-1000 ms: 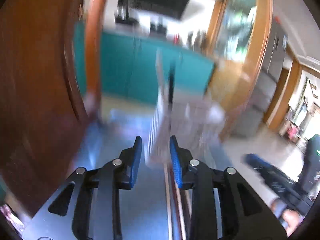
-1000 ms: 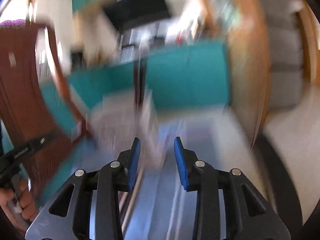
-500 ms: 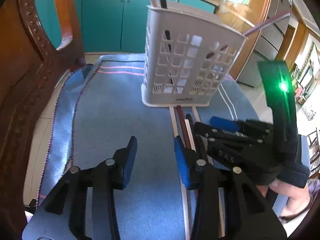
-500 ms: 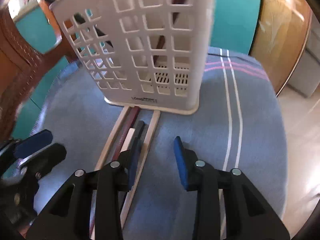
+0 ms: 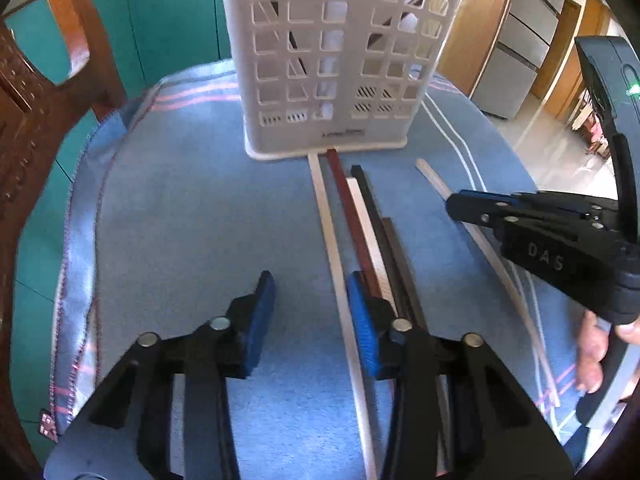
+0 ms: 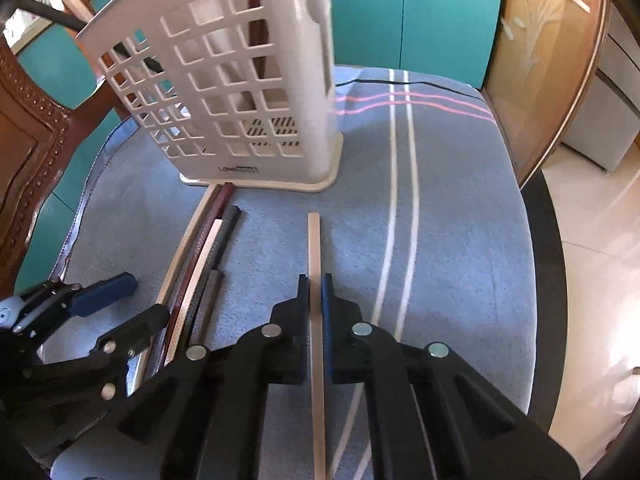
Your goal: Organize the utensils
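A white slotted utensil holder (image 5: 340,60) stands on a blue cloth (image 5: 180,220) and holds a few chopsticks. It also shows in the right wrist view (image 6: 240,92). Several chopsticks (image 5: 360,216) lie in a row in front of it, white, dark red and black. My left gripper (image 5: 310,312) is open and empty above the cloth, just left of that row. My right gripper (image 6: 316,300) is shut on a pale wooden chopstick (image 6: 314,248) that lies apart to the right. In the left wrist view the right gripper (image 5: 480,204) sits on that chopstick (image 5: 432,180).
A carved wooden chair (image 5: 36,92) stands at the left. Teal cabinets (image 6: 412,12) are behind the table. The table's dark edge (image 6: 548,280) curves down the right side. The left gripper shows in the right wrist view (image 6: 120,304).
Both grippers came down toward the cloth. My right gripper shifted right off the chopstick row and shut on the separate pale chopstick. The left gripper stayed open.
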Demonstrator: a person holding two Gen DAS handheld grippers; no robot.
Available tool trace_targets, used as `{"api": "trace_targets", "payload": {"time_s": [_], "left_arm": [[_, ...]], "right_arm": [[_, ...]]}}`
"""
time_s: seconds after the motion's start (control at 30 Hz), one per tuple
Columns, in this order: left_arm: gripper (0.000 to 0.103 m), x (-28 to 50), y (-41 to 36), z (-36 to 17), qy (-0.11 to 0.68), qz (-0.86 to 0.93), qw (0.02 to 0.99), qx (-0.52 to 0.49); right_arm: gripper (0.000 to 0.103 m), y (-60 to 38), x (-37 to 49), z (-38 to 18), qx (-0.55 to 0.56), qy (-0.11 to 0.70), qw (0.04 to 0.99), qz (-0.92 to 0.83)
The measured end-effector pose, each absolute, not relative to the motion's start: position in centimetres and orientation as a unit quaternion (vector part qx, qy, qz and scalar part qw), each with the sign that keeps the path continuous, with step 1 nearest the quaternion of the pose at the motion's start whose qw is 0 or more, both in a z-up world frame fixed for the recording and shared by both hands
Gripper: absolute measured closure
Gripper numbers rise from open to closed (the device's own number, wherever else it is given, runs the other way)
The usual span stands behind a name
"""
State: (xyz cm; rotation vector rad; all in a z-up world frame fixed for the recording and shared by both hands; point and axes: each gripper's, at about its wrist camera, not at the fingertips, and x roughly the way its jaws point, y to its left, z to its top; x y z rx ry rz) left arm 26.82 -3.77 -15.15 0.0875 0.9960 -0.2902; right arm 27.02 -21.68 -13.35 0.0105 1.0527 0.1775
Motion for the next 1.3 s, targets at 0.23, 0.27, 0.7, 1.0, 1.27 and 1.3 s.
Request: {"api": "trace_targets", "payload": {"time_s": [0.23,0.27,0.7,1.0,1.27,1.3], "left_arm": [[0.095,26.9,-1.5,-15.0,0.506,-0.133,0.852,0.011],[0.095,26.6,-1.2,-14.9,0.507,-0.137,0.851,0.008],[0.072,29.0,-0.6,-14.9,0.505,-0.115,0.855,-0.006],[0.096,28.1,0.1,-14.8,0.531,-0.107,0.84,-0.03],[0.085,26.7,0.7,-14.5,0.513,-0.102,0.852,-0.019],[0.079,27.0,0.8,-14.6,0.514,-0.1,0.851,-0.023]], "right_arm": [[0.094,-22.5,27.2,-13.1,0.021,0.501,0.862,0.076],[0.094,-22.7,27.1,-13.0,0.025,0.501,0.862,0.076],[0.075,-20.6,27.1,-13.5,-0.012,0.493,0.868,0.066],[0.073,-20.3,26.7,-13.7,-0.024,0.489,0.87,0.065],[0.069,-19.5,26.1,-13.7,-0.027,0.49,0.869,0.068],[0.069,-19.4,26.1,-13.7,-0.027,0.489,0.869,0.068]]}}
